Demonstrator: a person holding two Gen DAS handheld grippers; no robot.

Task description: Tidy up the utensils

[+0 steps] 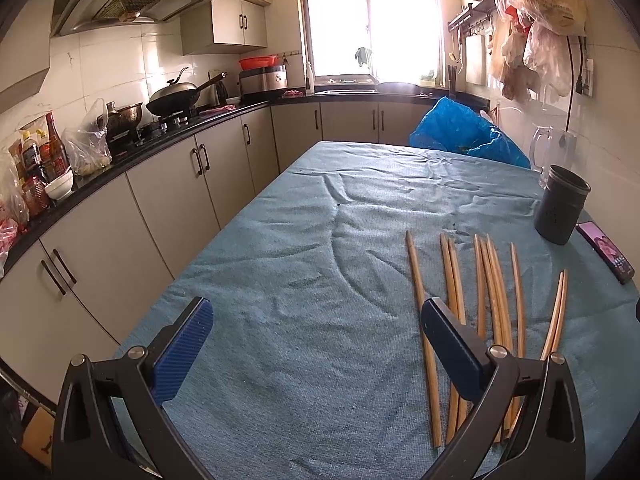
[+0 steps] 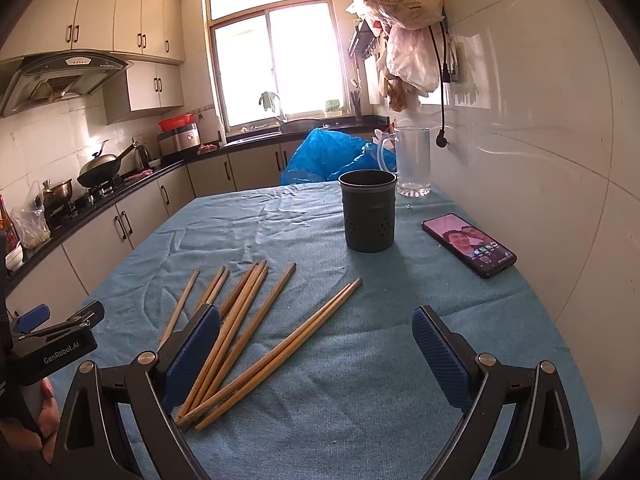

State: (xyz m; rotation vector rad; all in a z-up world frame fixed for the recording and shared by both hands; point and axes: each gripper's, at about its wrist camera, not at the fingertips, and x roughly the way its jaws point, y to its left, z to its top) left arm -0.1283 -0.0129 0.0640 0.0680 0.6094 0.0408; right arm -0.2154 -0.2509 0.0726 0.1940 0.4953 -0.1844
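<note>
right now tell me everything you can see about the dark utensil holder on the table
The utensil holder is a dark grey, matte cylinder, apparently plastic or metal, with a banded rim and small drain holes near its base. It stands upright and looks empty on the blue tablecloth, beyond the chopsticks, left of the phone, in front of the clear pitcher. Nothing else touches it.

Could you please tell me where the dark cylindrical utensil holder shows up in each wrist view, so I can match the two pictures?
Left wrist view: the dark cylindrical utensil holder stands at the far right on the blue tablecloth, beyond the wooden chopsticks.
Right wrist view: the holder stands upright just right of centre, beyond the chopsticks.
Shared landmark: the lit black smartphone lies just right of the holder in both.
</note>
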